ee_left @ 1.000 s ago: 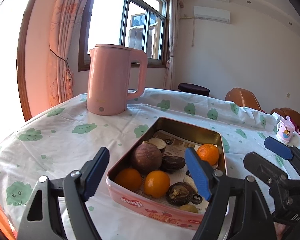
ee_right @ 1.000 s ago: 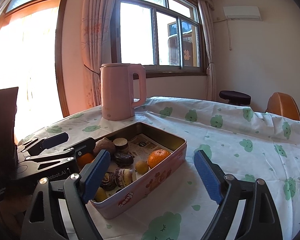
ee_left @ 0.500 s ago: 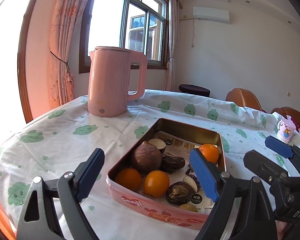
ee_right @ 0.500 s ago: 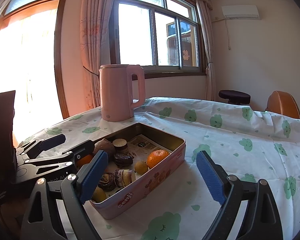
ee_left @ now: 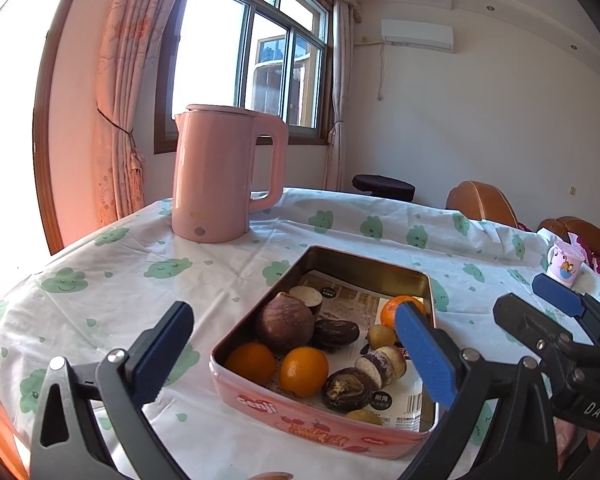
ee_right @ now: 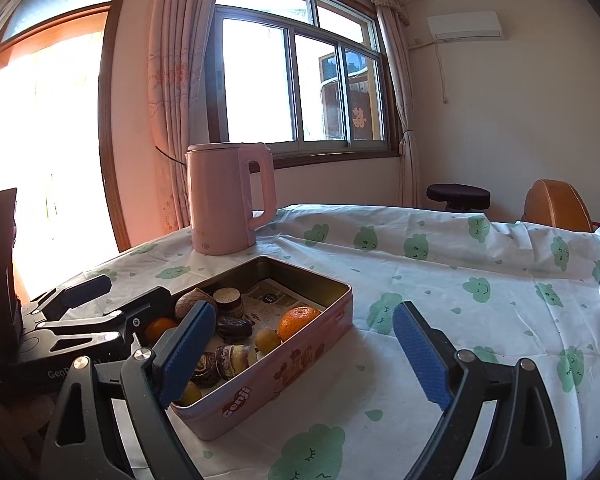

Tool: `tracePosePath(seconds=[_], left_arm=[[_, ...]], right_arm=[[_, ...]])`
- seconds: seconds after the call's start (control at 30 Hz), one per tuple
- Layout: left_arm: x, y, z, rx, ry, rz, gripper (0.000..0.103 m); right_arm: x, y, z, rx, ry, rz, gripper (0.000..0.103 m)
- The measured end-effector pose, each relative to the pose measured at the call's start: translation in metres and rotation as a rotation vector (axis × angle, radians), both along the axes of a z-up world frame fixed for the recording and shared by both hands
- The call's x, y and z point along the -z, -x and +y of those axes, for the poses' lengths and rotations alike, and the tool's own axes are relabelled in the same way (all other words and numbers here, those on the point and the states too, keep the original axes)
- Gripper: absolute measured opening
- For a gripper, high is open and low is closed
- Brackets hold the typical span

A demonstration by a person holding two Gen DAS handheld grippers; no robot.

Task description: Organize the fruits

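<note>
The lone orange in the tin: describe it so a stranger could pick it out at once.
On the cloud-print tablecloth, in front of the pink kettle, sits an open pink tin of fruit. The lone orange lies by the tin's right wall, toward the far end. Two other oranges sit together at the near left corner; this one sits apart from them.

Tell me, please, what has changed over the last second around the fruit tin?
The left gripper has spread its jaws wider and is opening, with nothing gripped; they frame the near end of the tin. The right gripper is open much as before. The fruit, the tin and the pink kettle have not moved.
</note>
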State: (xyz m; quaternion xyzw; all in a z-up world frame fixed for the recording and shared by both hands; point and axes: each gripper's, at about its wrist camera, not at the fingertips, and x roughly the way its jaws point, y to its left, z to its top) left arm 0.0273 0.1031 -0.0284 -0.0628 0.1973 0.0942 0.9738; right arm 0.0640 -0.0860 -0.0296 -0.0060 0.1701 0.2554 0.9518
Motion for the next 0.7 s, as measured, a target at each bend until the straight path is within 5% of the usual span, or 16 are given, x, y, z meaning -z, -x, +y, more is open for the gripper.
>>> tracePosePath(seconds=[0.7], left_arm=[[-0.005, 0.003, -0.013, -0.017, -0.07, -0.007, 0.103]], right_arm=[[-0.007, 0.005, -0.01, 0.022, 0.023, -0.035, 0.092]])
